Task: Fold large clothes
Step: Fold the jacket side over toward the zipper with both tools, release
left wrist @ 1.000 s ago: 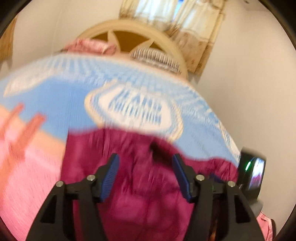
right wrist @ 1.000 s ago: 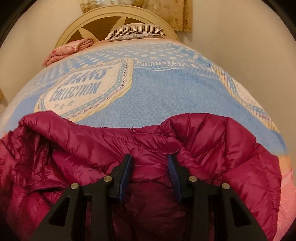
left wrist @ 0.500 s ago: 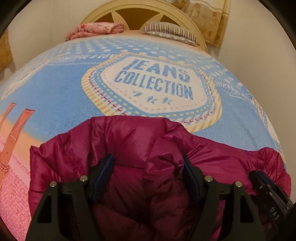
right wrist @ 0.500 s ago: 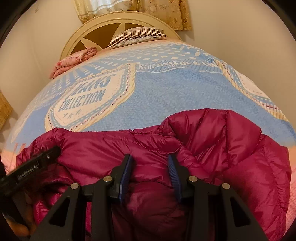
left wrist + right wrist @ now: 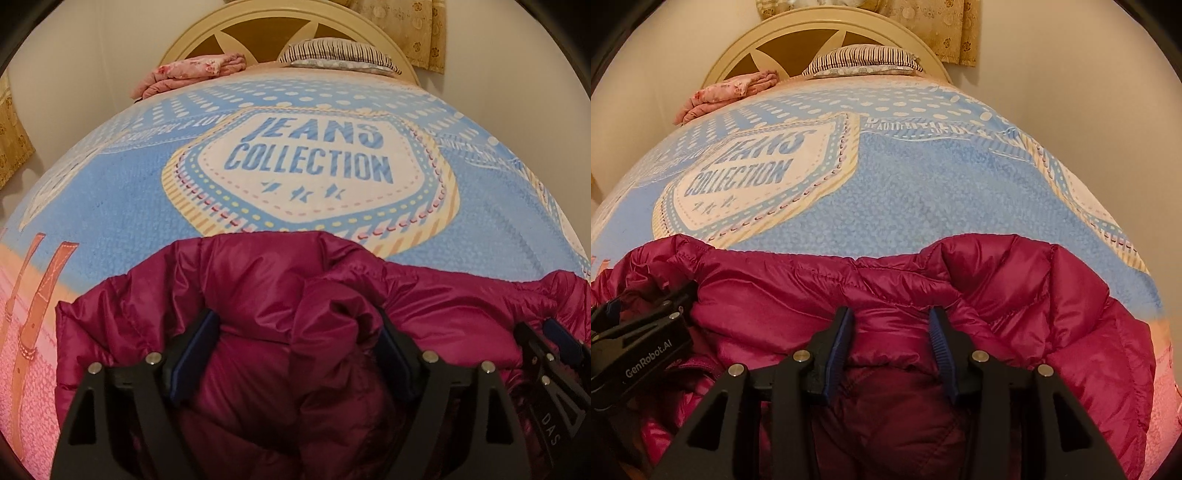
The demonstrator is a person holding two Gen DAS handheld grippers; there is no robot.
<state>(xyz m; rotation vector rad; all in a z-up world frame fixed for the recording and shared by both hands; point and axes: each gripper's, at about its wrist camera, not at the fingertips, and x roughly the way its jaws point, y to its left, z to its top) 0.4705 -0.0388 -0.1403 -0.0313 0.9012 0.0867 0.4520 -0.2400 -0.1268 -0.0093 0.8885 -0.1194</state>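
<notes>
Currently the magenta puffer jacket (image 5: 258, 295) lies bunched at the near end of the bed (image 5: 129, 206). Left tool (image 5: 295, 354) stands wide, straddling a raised fold. Right tool (image 5: 892, 350) stands narrower, fabric between its fingers; grip cannot be told.

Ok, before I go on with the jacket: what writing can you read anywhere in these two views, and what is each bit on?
"JEANS COLLECTION": on the white badge of the blue bedspread.
"GenRobot.AI": on the side of the left gripper, in the right wrist view.
"DAS": on the right gripper, in the left wrist view; it may be cut off.
Banner lettering on the bedspread: too warped and small to read.
Magenta jacket: no text visible.
</notes>
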